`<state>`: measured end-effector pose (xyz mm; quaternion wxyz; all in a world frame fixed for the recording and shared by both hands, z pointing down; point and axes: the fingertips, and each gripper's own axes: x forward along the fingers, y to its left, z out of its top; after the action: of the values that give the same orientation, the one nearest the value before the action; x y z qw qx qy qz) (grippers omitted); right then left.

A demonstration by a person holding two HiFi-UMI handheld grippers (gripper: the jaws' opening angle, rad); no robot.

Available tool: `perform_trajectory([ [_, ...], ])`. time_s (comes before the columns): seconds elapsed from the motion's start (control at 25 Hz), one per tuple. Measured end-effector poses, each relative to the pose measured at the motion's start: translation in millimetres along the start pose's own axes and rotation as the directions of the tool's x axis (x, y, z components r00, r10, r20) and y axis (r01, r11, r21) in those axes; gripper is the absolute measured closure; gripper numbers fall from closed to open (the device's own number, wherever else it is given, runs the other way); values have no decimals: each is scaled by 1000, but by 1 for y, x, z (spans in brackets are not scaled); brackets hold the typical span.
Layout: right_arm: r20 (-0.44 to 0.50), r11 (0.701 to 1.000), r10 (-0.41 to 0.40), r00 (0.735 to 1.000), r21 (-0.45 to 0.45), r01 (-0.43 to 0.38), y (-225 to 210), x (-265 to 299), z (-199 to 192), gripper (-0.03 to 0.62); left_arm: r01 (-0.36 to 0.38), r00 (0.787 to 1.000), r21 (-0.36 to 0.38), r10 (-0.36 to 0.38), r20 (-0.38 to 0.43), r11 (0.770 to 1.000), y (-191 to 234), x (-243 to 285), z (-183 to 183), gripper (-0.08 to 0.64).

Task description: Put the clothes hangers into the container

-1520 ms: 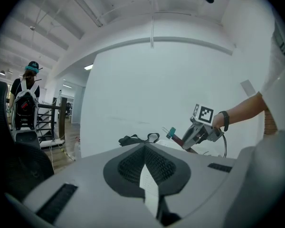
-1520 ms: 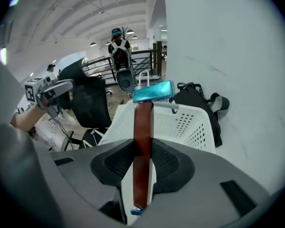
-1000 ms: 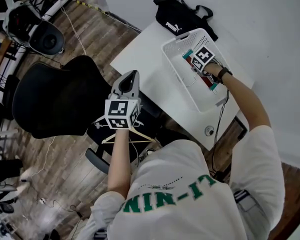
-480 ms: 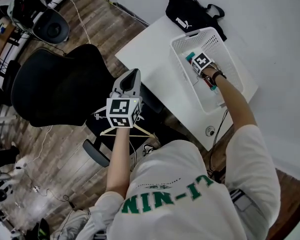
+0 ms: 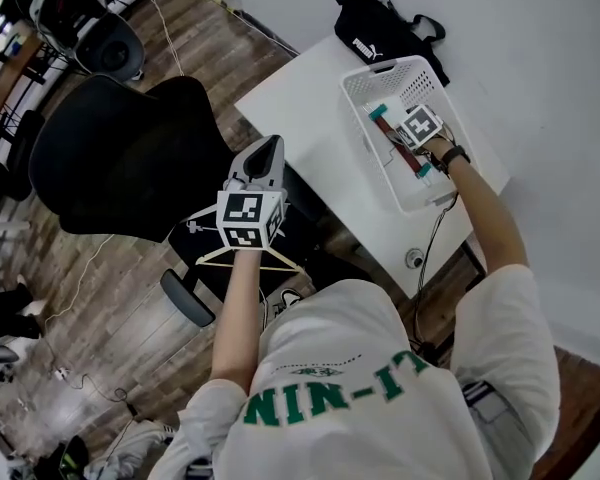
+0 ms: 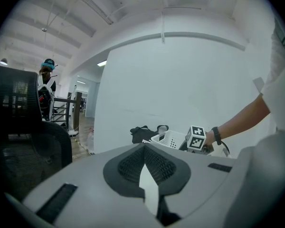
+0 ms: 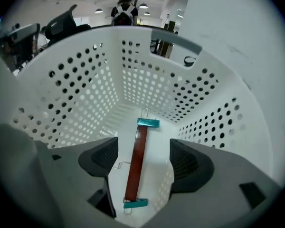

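Office – swivel chair (image 5: 120, 163), white desk (image 5: 305, 128), wood floor (image 5: 110, 298).

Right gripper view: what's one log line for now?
right gripper: just opened | hanger: lies between jaws, untouched | basket: holds it

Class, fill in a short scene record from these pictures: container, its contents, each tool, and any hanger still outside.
Container: white basket on the table
Contents: clip hanger, brown bar, teal clips, lying flat
Right tool: in the basket, jaws just opened wide, clip hanger between them, not gripped
Left tool: jaws together, empty
Outside: wooden hanger beneath that tool, over a chair
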<state>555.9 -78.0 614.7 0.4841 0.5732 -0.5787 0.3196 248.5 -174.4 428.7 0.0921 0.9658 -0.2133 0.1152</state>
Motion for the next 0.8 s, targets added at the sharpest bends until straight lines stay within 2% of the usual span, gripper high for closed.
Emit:
perform_trajectory([
  [0.2,154,1000,1,988,22,-4,12,-66,21,250,-26,999,19,25,23,999,-4,-25,3,548],
  [0.4,298,999,35,954,-17,-32,52,-135,50,272,-91,995,14,90,52,996,8,-65,6,548],
  [0.52,369,996,69,927,-72,-46,88,-173,71,279,-134,989,8,133,68,991,13,-89,4,548],
  [0.64,433,988,93,897,-155,-27,124,-198,93,284,-170,982,-4,170,79,985,17,-111,-2,547],
  [0.8,458,963,178,871,-262,-59,183,-213,115,282,-221,969,-27,222,111,975,23,-153,-13,547],
])
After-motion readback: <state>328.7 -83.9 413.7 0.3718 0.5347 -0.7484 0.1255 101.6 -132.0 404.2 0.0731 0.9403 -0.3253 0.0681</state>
